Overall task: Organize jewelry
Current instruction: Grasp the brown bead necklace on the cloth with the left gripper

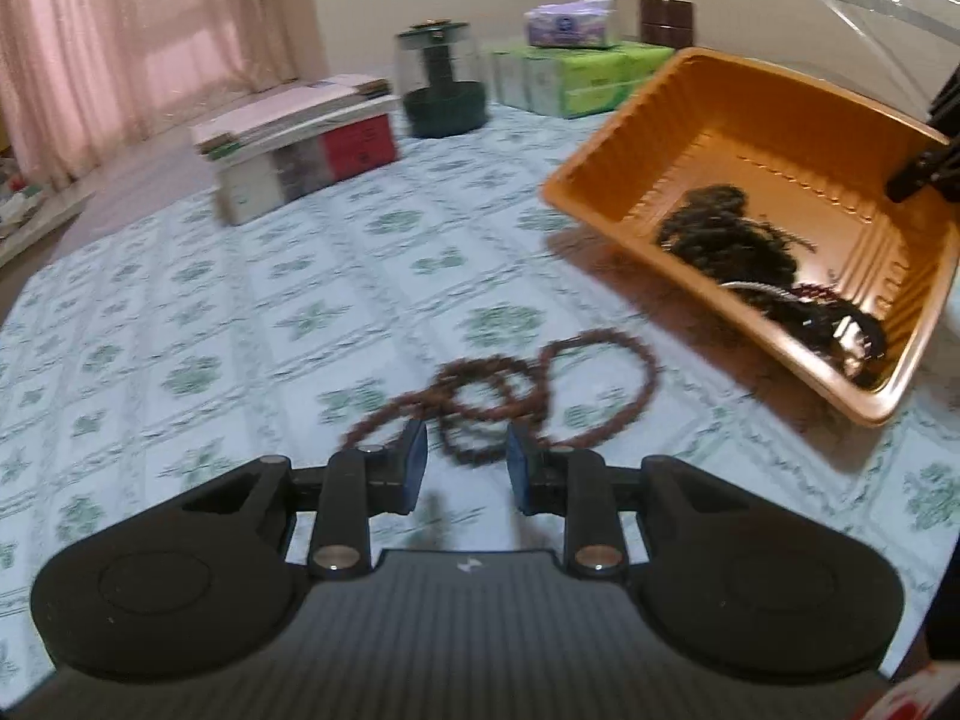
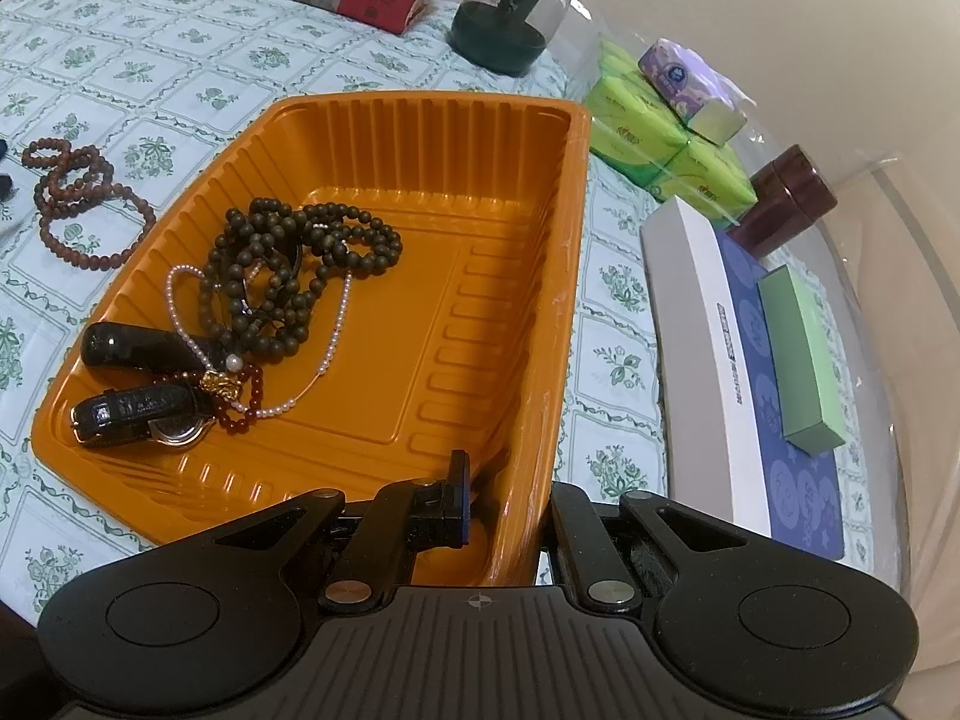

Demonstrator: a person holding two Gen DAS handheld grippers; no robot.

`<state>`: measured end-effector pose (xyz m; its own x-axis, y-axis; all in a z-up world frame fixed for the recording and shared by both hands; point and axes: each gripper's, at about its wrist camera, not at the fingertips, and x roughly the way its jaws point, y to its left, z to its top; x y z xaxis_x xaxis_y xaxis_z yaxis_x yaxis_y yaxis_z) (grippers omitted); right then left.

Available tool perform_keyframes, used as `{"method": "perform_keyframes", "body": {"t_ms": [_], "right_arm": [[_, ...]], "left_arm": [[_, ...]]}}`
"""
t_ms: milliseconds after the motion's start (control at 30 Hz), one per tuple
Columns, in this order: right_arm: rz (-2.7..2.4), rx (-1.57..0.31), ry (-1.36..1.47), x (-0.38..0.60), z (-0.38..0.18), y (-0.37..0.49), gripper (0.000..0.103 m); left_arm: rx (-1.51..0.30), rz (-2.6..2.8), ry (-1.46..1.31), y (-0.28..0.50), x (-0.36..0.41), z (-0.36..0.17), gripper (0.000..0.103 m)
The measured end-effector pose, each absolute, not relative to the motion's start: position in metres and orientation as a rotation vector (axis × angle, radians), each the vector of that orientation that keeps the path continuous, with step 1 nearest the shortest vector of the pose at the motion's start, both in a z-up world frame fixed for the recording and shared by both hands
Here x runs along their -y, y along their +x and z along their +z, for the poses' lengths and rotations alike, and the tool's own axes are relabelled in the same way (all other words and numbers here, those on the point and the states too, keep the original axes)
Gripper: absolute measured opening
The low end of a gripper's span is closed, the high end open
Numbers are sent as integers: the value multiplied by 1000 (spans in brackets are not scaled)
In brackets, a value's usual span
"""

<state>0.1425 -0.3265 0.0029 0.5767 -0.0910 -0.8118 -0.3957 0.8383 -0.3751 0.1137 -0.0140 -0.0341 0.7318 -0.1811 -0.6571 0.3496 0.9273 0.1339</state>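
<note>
A brown bead string [image 1: 498,396] lies looped on the floral tablecloth, left of the tray; it also shows in the right wrist view as the brown bead string [image 2: 78,204]. My left gripper [image 1: 467,456] hovers just before its near loops, jaws a little apart and open, pressing nothing. The orange tray [image 2: 420,102] holds a dark bead necklace [image 2: 288,264], a pearl strand [image 2: 336,336] and a black-strapped watch [image 2: 150,420]. My right gripper [image 2: 510,516] is shut on the tray's near right wall. In the left wrist view the orange tray [image 1: 750,114] sits tilted.
At the back stand a stack of books [image 1: 300,144], a glass jar with a green lid [image 1: 441,84] and green tissue packs [image 1: 576,78]. Right of the tray lie a white and blue box [image 2: 750,384], a small green box [image 2: 804,354] and a brown jar [image 2: 786,204].
</note>
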Motion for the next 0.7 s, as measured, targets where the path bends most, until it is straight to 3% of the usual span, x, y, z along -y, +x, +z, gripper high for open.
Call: {"method": "perform_keyframes", "body": {"t_ms": [467,633,700], "right_arm": [[188,-956,-563,327,1,143,7],[187,-959,-560,327,0,144,7],[187,-959,-560,327,0,144,7]], "left_arm": [[-696,-415,481,145,58,-61,25],[-715,-429,482,147,49,-58,6],[-714,-427,475,142,44,-53,6]]}}
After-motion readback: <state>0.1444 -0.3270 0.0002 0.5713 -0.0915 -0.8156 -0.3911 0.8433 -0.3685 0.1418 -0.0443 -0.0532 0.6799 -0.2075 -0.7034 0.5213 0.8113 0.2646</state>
